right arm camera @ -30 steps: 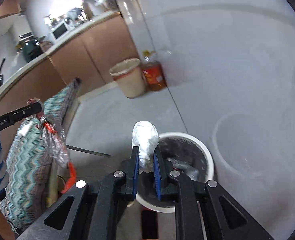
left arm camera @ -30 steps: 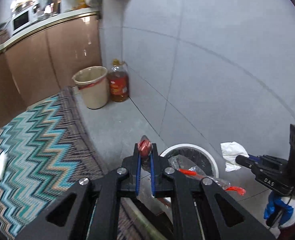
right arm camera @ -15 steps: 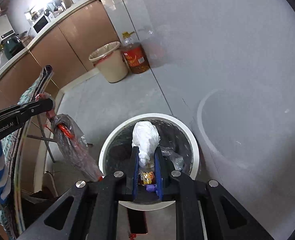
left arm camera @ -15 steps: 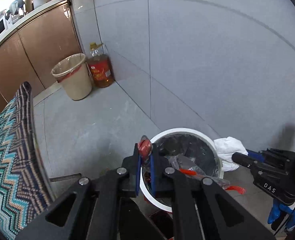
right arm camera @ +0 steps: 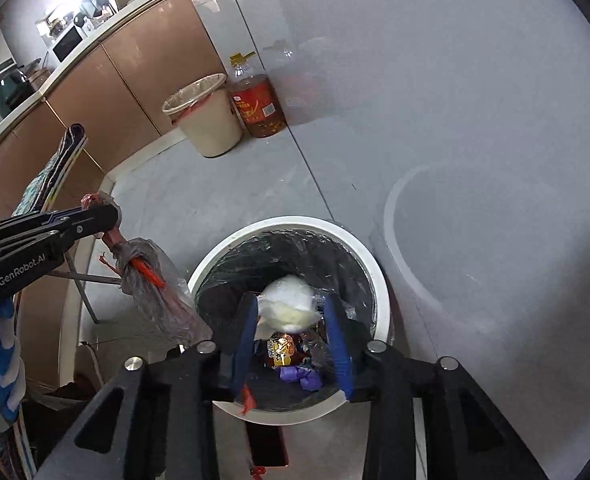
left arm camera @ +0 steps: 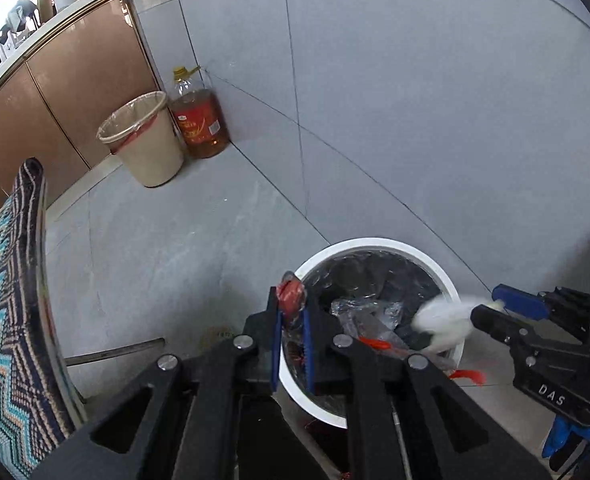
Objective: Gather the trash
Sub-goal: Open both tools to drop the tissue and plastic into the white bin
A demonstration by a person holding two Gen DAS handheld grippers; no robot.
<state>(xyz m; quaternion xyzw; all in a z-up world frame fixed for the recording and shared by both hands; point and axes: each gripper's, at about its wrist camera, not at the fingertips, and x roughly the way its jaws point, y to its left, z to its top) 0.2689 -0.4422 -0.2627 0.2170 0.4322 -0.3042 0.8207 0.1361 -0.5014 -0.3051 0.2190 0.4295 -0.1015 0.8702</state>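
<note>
A white bin (left arm camera: 375, 242) with a black liner stands on the grey floor by the wall. My left gripper (left arm camera: 293, 300) is shut on the red knotted top (left arm camera: 291, 292) of a clear plastic bag (right arm camera: 155, 292), which hangs beside the bin's near-left rim. My right gripper (right arm camera: 291, 300) hovers over the bin's (right arm camera: 295, 222) mouth with its jaws opening. A crumpled white tissue (right arm camera: 287, 304) sits blurred between them, against the left pad and clear of the right one. From the left wrist, the tissue (left arm camera: 443, 322) shows at the right gripper's (left arm camera: 485, 310) tips.
A snack wrapper (right arm camera: 281, 352) and purple wrappers lie inside the bin. A beige lined bin (left arm camera: 143, 140) and an oil bottle (left arm camera: 199, 120) stand at the wall's foot by brown cabinets (left arm camera: 75, 92). A zigzag-patterned seat (left arm camera: 11, 300) with metal legs is on the left.
Both grippers came down over the white bin. The left one brought the bag to the rim. The right jaws spread apart and the tissue came loose between them.
</note>
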